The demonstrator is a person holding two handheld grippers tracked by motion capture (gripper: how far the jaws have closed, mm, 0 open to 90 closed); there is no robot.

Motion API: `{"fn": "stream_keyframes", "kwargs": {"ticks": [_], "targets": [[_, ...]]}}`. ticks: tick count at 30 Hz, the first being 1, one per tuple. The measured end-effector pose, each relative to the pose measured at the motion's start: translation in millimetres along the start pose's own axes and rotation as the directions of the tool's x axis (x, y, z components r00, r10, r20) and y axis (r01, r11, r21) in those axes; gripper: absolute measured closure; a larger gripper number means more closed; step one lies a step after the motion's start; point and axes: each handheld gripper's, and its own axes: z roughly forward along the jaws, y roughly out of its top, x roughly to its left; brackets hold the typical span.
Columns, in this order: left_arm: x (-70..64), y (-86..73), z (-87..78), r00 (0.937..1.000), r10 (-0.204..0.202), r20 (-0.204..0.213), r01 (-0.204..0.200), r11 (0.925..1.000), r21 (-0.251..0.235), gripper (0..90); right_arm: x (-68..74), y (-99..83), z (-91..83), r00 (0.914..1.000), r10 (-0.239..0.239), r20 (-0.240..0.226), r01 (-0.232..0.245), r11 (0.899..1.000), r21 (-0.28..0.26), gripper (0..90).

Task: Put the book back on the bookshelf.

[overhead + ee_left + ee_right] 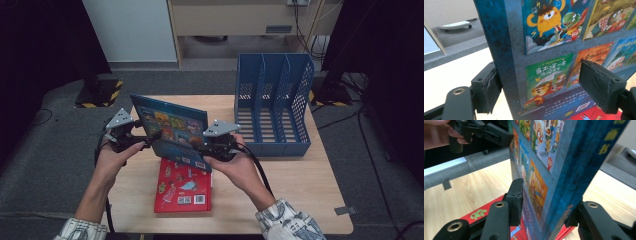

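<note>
blue picture book [172, 132] lifted upright at frame centre | left gripper [150, 136] and right gripper [207, 150] both clamp it | red book [182, 187] on table, file rack [272, 107] awaits

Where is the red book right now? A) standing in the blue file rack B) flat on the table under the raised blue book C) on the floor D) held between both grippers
B: the red book lies flat on the table, below the blue book that both grippers hold up.
</note>
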Motion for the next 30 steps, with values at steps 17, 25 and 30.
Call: {"fn": "stream_keyframes", "kwargs": {"ticks": [17, 25, 30], "targets": [[0.5, 2.8, 6.9, 0.9998, -0.012, 0.013, 0.012, 0.9999, -0.002, 14.7, -1.7, 11.2, 1.0, 0.9935, -0.020, -0.112, 0.013, 0.998, -0.063, 39.9], [0.1, 3.9, 7.6, 0.9997, -0.008, 0.025, 0.008, 1.0000, 0.004, 14.4, -9.1, 29.7, -5.5, 0.9918, -0.029, -0.125, 0.016, 0.994, -0.109, 59.3], [0.2, 4.4, 8.5, 0.9997, -0.007, 0.025, 0.007, 1.0000, 0.005, 14.2, -14.5, 37.1, -3.5, 0.9912, -0.045, -0.124, 0.032, 0.994, -0.108, 69.1]]}}
